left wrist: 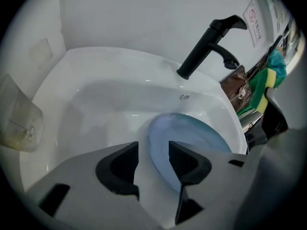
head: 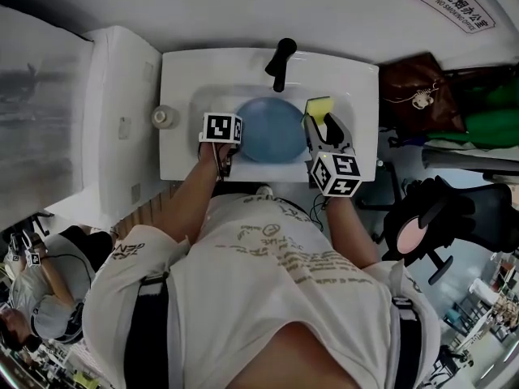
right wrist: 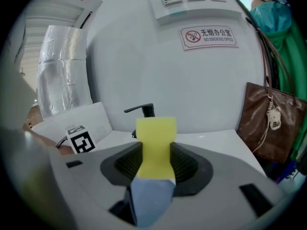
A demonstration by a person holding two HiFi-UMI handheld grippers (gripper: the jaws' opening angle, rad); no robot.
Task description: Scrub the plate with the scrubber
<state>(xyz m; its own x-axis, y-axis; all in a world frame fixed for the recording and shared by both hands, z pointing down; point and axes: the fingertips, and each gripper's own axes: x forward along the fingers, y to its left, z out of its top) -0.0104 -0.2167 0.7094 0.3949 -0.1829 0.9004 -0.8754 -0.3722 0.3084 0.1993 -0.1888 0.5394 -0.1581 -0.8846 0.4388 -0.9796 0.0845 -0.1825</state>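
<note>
A light blue plate (head: 272, 130) lies in the white sink (head: 180, 96), tilted against the basin wall. In the left gripper view the plate (left wrist: 196, 140) has its left rim in the gap between the jaws of my left gripper (left wrist: 153, 159), which stand apart without pressing on it. In the head view the left gripper (head: 229, 142) is at the plate's left edge. My right gripper (head: 318, 120) is shut on a yellow sponge scrubber (right wrist: 156, 138) with a bluish underside. The scrubber (head: 319, 105) hangs over the plate's right edge.
A black faucet (head: 280, 59) rises at the back of the sink, above the plate (left wrist: 206, 47). A small clear cup (head: 165, 117) sits on the sink's left ledge. A brown bag (right wrist: 268, 123) and green cloth (head: 486, 112) hang to the right.
</note>
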